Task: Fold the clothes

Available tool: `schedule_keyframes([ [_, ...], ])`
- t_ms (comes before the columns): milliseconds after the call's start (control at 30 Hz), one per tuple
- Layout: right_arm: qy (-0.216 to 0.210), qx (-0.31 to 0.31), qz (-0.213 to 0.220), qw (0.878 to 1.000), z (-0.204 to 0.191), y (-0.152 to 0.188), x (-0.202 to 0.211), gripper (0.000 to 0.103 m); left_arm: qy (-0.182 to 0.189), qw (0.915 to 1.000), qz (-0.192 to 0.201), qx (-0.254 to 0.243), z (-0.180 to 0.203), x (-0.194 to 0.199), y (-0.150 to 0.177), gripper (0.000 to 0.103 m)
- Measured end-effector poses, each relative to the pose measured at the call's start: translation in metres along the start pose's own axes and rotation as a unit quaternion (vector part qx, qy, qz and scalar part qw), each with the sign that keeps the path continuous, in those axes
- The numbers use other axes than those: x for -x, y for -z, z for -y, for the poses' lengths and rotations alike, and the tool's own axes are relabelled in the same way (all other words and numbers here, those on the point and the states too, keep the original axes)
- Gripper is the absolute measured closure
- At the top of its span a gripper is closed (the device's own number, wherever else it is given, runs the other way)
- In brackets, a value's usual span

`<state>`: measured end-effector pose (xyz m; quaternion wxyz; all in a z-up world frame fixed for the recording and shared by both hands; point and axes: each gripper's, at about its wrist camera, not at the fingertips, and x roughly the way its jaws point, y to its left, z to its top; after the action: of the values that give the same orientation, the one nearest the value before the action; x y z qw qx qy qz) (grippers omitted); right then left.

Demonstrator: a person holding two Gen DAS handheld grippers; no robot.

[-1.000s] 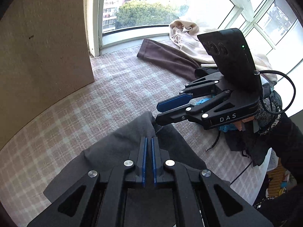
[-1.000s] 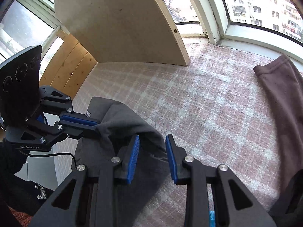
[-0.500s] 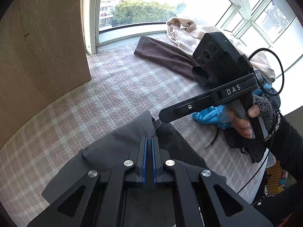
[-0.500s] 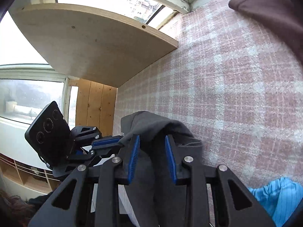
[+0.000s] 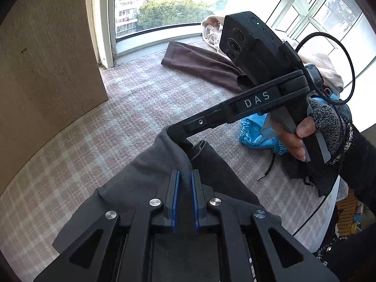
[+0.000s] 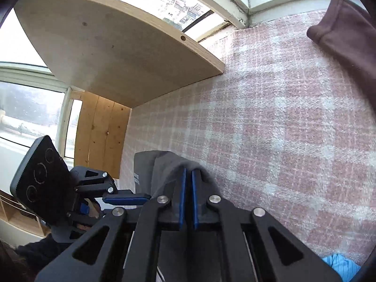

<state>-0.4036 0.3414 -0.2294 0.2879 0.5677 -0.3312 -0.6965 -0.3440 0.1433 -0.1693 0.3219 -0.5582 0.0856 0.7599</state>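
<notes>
A dark grey garment (image 5: 141, 176) lies on the pink plaid cover (image 5: 141, 103), with one corner pulled up into a ridge. My left gripper (image 5: 185, 174) stands over it, its blue pads a narrow gap apart, and the ridge runs between them. My right gripper (image 5: 175, 132), held by a gloved hand (image 5: 322, 127), comes in from the right and pinches the raised corner. In the right wrist view the right gripper (image 6: 188, 172) is shut on the grey garment (image 6: 162, 166). The left gripper (image 6: 145, 197) touches the cloth from the left.
A brown garment (image 5: 199, 63) and a beige one (image 5: 211, 30) lie by the window. A blue cloth (image 5: 256, 138) and dark clothes (image 5: 305, 174) sit at the right edge. A wooden board (image 5: 47, 70) walls the left side.
My right gripper tilted down, moved onto the raised corner and went from open to shut on it. The left pads have parted slightly, and the corner has lifted.
</notes>
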Motion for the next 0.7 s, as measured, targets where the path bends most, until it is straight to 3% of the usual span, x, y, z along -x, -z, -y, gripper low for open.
schedule_keyframes([
  [33, 0.035, 0.008, 0.018, 0.999, 0.003, -0.002, 0.006, 0.098, 0.0, 1.0, -0.001, -0.001, 0.001, 0.0, 0.001, 0.085],
  [100, 0.026, -0.006, 0.027, 0.999, 0.008, -0.002, 0.016, 0.094, -0.001, 1.0, -0.003, -0.003, 0.001, 0.0, 0.004, 0.085],
  [167, 0.009, -0.005, 0.008, 1.0, 0.007, 0.01, 0.018, 0.094, -0.004, 0.9999, -0.007, -0.008, 0.001, -0.002, 0.008, 0.085],
  [300, -0.003, 0.033, -0.049, 0.998, -0.003, 0.047, 0.014, 0.063, -0.008, 0.9999, -0.01, -0.006, -0.003, -0.002, 0.013, 0.085],
  [333, -0.011, 0.041, -0.064, 0.997, -0.005, 0.058, 0.008, 0.063, -0.007, 0.9999, -0.009, -0.003, -0.004, 0.0, 0.016, 0.085],
  [433, -0.025, 0.06, -0.07, 0.995, -0.009, 0.074, -0.008, 0.064, -0.006, 1.0, -0.006, 0.005, -0.007, 0.004, 0.025, 0.085],
  [467, -0.033, 0.064, -0.07, 0.995, -0.009, 0.078, -0.013, 0.069, -0.006, 0.9999, -0.005, 0.007, -0.008, 0.006, 0.028, 0.085],
  [500, -0.035, 0.055, -0.074, 0.995, -0.009, 0.081, -0.013, 0.099, -0.006, 0.9999, -0.004, 0.01, -0.009, 0.007, 0.031, 0.085],
  [633, -0.079, 0.061, -0.042, 0.994, -0.019, 0.098, 0.02, 0.097, -0.001, 0.9997, 0.003, 0.024, -0.012, 0.015, 0.045, 0.085],
  [700, -0.025, 0.077, -0.079, 0.994, -0.019, 0.108, 0.015, 0.096, 0.013, 0.9991, 0.011, 0.039, -0.015, 0.021, 0.059, 0.084],
])
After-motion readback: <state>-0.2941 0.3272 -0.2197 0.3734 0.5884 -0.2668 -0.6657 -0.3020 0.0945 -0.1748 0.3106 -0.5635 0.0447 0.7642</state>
